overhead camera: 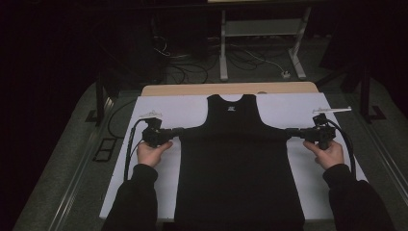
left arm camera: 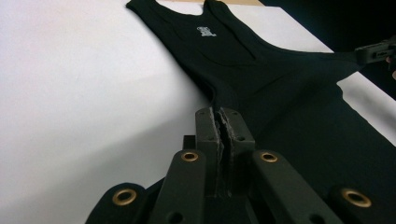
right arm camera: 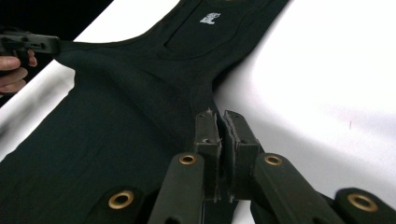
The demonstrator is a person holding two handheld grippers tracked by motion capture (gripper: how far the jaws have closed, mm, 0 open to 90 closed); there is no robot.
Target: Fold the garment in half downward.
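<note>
Left gripper (overhead camera: 174,132) is pinched tight on the tank top (overhead camera: 238,159) at its left side edge, just below the armhole; jaws pressed together w/ black fabric between them. Right gripper (overhead camera: 292,133) does the same on the opposite edge. Top lies face-up on the white table (overhead camera: 159,113), neck away from the person, hem hanging off the near edge. Fabric is pulled taut btwn both grippers, so grasp + spread look done. Left to do is prob. a fold or a lift, though which one is hard to tell. The small white logo (left arm camera: 207,31) sits below the neckline, well apart from either gripper.
</note>
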